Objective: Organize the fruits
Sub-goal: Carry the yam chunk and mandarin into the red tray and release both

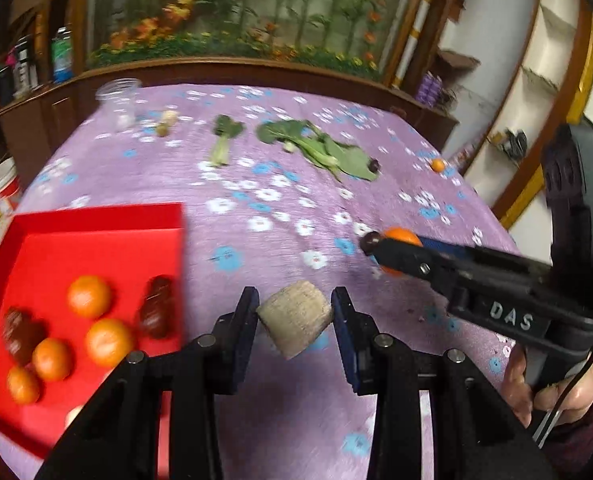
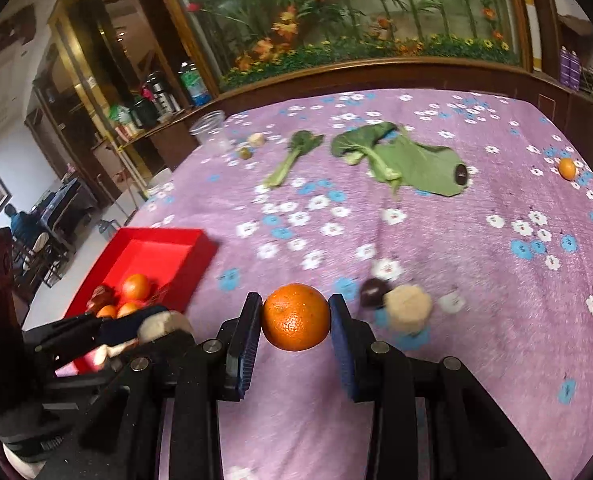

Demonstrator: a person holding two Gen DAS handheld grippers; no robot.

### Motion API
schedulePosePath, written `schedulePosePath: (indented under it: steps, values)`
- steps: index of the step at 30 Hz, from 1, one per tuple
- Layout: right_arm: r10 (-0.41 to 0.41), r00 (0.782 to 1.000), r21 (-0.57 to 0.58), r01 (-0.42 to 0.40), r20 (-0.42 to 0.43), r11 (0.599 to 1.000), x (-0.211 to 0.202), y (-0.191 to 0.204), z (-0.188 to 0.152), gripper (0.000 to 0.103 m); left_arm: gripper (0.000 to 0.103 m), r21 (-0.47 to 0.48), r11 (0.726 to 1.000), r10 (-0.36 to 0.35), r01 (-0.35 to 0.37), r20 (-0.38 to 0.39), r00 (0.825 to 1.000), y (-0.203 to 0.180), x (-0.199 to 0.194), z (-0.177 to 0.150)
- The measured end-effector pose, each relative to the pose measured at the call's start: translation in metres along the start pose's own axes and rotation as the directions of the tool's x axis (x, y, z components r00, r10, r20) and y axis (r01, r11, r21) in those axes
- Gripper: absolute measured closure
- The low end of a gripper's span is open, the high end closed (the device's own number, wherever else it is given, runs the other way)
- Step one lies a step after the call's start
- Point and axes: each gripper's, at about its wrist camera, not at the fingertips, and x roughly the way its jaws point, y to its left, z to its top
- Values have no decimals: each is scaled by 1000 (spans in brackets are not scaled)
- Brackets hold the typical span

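Left hand-held gripper [image 1: 295, 322], seen from its own wrist camera: the two pads are closed on a pale, beige, cylinder-shaped piece of produce [image 1: 295, 324], held clear above the purple flowered table [image 1: 280, 184] just right of the red tray [image 1: 96, 248]. The tray holds four oranges [image 1: 88, 295] and dark red-brown fruits [image 1: 157, 312]; it sits at the table's near left corner. Right hand-held gripper [image 2: 296, 318], seen from its own camera: its blue pads [image 2: 249, 336] press on either side of an orange [image 2: 296, 317], so the jaws stand narrow around the fruit, also lifted off the cloth to the right of the tray. In the left view this gripper [image 1: 380, 250] enters from the right edge, with a hand [image 1: 552, 392] on its grip. Beyond the tray — toward the table's far side — lie a single leafy green stalk [image 2: 292, 158], a larger bunch of greens [image 2: 400, 160] with a dark round fruit [image 2: 461, 174] at its right end, a clear jar [image 2: 210, 130] and two small pale pieces [image 2: 256, 140]. A small orange [image 2: 567, 168] rests far to the tray's right, near the table's edge. Right of the held orange, a dark fruit [image 2: 372, 290] and a beige piece [image 2: 408, 306] appear blurred; whether they rest on the cloth cannot be told.
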Motion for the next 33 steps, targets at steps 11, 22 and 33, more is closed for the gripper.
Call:
schedulePosePath:
  steps: [11,22,33]
  values:
    - [85,996,-118,-88,-23,989,0,84,-18,66,67,-238,960,173,-149,84,981,103,-68,-26]
    - [124,987,-202,-143,-103,969,33,145,-29,66,67,-374,913,221,-161,122,968,171,-93,-44]
    - [159,973,-206,-192,-168,960,78,185,-38,65,67,-354,892,326,-281,73,942,193,-77,-52]
